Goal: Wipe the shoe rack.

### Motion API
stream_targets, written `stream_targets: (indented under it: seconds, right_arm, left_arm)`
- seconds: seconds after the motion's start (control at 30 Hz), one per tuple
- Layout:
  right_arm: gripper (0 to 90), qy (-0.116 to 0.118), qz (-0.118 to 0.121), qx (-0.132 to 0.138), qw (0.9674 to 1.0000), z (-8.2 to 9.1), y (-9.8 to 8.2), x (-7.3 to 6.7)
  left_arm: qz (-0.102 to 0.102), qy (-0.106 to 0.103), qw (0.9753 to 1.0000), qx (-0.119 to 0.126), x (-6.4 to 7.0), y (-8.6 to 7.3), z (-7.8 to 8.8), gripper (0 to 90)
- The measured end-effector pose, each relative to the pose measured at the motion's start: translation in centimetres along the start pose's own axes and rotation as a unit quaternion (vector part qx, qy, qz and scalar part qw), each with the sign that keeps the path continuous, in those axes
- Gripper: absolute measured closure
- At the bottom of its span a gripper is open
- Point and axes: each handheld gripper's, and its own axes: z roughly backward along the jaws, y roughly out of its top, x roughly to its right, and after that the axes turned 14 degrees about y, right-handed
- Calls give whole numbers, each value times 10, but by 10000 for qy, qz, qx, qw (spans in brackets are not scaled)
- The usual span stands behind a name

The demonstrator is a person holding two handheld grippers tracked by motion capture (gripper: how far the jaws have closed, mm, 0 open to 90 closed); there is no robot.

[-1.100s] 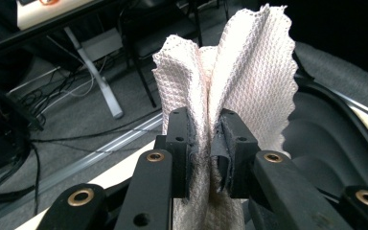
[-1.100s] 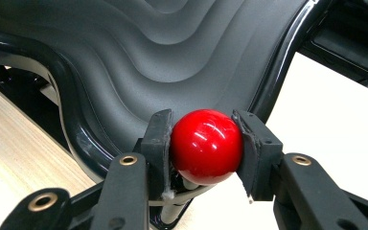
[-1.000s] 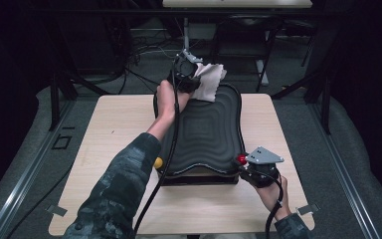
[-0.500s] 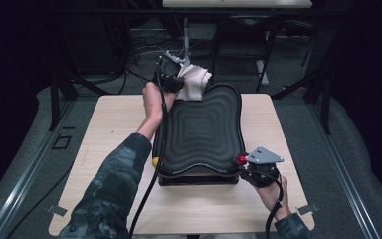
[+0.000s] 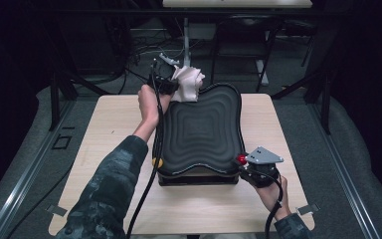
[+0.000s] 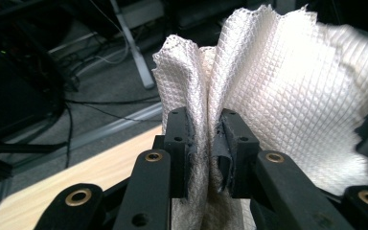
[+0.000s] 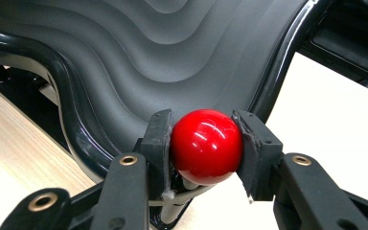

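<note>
No legible text, label, brand, number or sign on anything in any view.

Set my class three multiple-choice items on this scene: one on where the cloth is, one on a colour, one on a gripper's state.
1. Where is the white cloth?
A. at the far left corner of the black ridged tray
B. at the tray's near right corner
C. on the floor

2. What colour is the ball between the right gripper's jaws?
A. yellow
B. red
C. blue

3. How does the left gripper stand?
A. open and bare
B. shut on the cloth
C. shut on the ball

Answers:
1 A, the high view shows the cloth bunched at that corner.
2 B, the right gripper view shows a glossy red ball.
3 B, the left gripper view shows both pads pinching the cloth.
</note>
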Motion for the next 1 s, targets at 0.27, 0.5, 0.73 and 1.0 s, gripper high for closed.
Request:
stream_targets:
  seconds: [0.27, 0.5, 0.73, 1.0]
  right_arm:
    - [602, 8, -9, -2, 10000, 0, 0, 0]
    - [602, 0, 1, -2, 10000, 0, 0, 0]
    - [602, 4, 2, -2, 10000, 0, 0, 0]
    - [602, 4, -1, -2, 10000, 0, 0, 0]
  left_arm:
    - [-135, -176, 9997, 33, 19, -2, -4, 745]
    - [-297, -309, 9990, 106, 32, 0, -2, 743]
    - [-400, -148, 9990, 158, 30, 1, -3, 745]
    - [-333, 41, 9994, 125, 18, 1, -5, 747]
